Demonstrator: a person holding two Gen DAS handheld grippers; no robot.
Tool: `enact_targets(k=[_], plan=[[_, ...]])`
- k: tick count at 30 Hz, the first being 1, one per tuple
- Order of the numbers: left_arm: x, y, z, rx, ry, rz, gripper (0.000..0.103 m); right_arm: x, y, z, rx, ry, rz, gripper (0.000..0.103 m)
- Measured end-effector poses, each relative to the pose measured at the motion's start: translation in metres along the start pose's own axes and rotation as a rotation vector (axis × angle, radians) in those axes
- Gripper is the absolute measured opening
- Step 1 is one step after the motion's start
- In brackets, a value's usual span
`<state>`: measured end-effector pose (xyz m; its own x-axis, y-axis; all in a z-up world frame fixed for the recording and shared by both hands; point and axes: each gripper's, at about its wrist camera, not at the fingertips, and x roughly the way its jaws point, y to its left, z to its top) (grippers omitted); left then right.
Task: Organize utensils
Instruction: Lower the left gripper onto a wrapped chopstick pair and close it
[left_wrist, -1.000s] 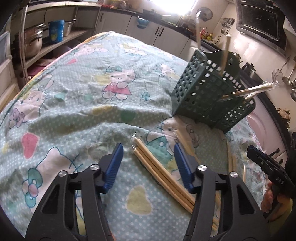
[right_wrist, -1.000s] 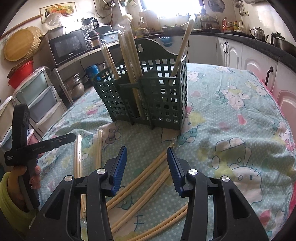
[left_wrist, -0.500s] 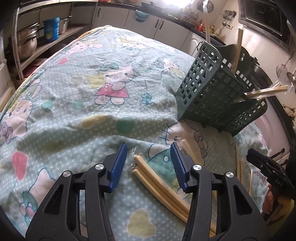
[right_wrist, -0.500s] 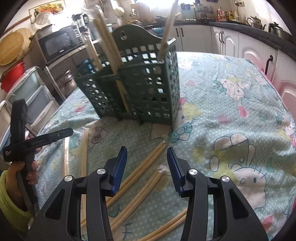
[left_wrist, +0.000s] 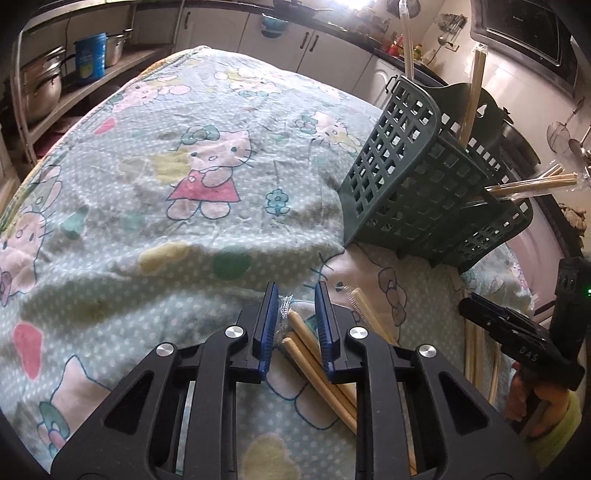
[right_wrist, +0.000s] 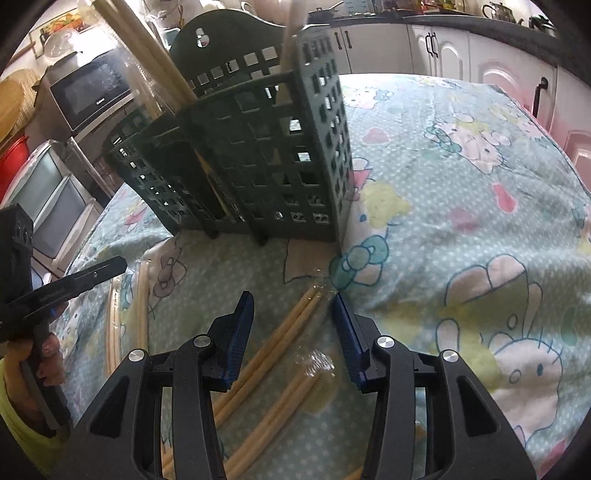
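A dark green lattice utensil holder stands on the patterned cloth, with wrapped chopstick pairs sticking out of it; it also shows in the right wrist view. My left gripper is low over the cloth, its jaws partly closed around the tip of a wrapped chopstick pair, with a small gap still showing. My right gripper is open, its jaws on either side of the tip of another chopstick pair on the cloth. The right gripper also appears in the left wrist view.
More wrapped chopstick pairs lie on the cloth: one below my right gripper, others at the left near the left hand. Kitchen cabinets, a microwave and shelves with pots surround the table.
My left gripper moved forward and down over the chopstick pair's tip and its jaws narrowed around it. My right gripper moved closer to the holder and stayed open.
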<state>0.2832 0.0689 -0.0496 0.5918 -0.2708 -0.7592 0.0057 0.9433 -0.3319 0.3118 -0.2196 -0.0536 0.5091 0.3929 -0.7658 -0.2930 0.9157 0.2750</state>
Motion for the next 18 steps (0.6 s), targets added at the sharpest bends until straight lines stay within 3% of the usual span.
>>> enact_targets(k=[9, 18], plan=[[0.001, -0.002, 0.005, 0.013, 0.007, -0.026, 0.011, 0.007, 0.005, 0.007, 0.005, -0.016, -0.001, 0.016], [-0.006, 0.014, 0.012, -0.014, 0.025, -0.071, 0.002, 0.004, 0.018, 0.004, -0.037, -0.013, 0.04, 0.007]])
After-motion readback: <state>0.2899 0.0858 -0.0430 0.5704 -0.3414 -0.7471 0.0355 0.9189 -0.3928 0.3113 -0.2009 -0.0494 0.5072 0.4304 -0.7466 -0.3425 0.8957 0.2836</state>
